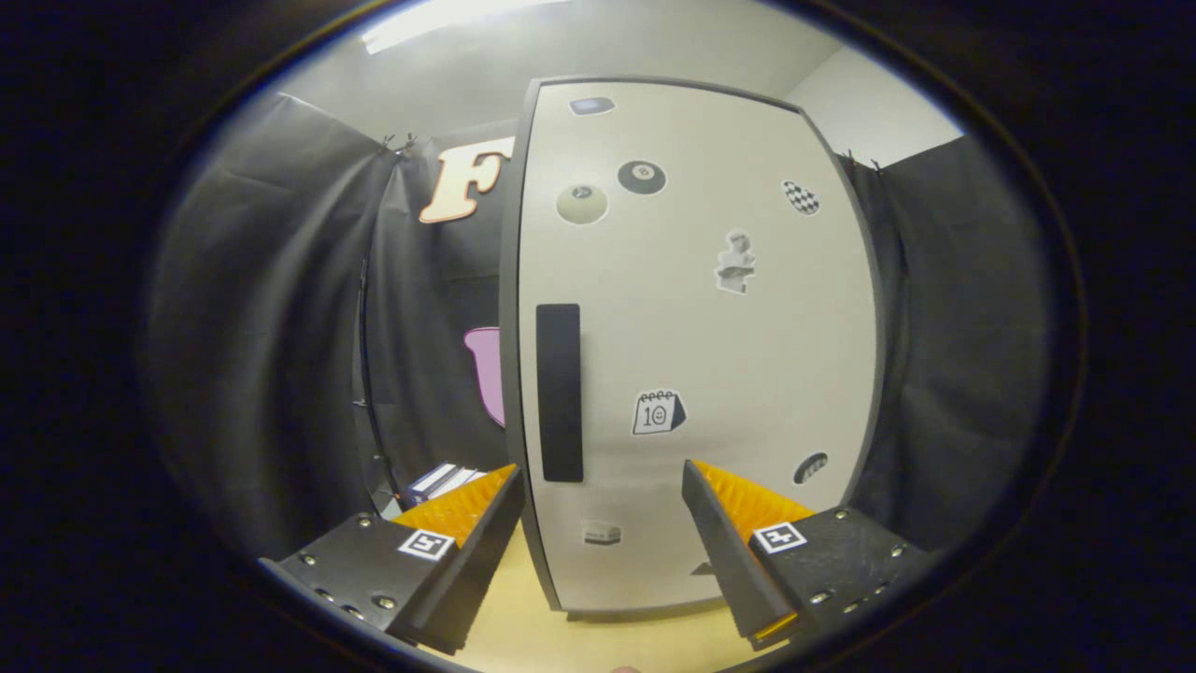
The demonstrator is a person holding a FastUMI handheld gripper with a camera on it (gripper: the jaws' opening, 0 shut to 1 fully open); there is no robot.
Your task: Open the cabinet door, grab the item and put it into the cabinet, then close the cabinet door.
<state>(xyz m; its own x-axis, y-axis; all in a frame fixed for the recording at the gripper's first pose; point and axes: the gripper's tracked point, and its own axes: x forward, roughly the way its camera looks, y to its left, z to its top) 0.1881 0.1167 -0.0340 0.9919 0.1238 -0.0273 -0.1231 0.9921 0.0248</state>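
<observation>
My gripper [598, 491] stood with its two fingers spread wide apart and nothing between them, aimed straight at the tall pale grey cabinet [710, 355] with a dark frame that rose just ahead. The cabinet door [747, 336] was closed, flush within its dark edge. Its long black rectangular handle [559, 393] ran upright near the door's left edge, and it sat just beyond and slightly above my left finger [467, 523], not touching it. My right finger [738, 533] pointed at the lower part of the door, below a small calendar-shaped sticker [658, 412].

More stickers dotted the door face: a black billiard-ball sticker [642, 177] and a pale round one [581, 204] near the top, a checkered oval [801, 197] toward the upper right, a grey figure-shaped one [735, 263] in the middle, a small dark oval [810, 467] low on the right and a small box-shaped one [601, 534] near the bottom.

The cabinet stood on a pale yellow wooden tabletop [579, 636], which showed between my fingers. The item to be stowed, as far as I could tell, was the small stack of white and dark blue boxes [439, 481] lying to the left of the cabinet, just beyond my left fingertip and partly hidden behind it. Black cloth [271, 327] hung around on both sides.
</observation>
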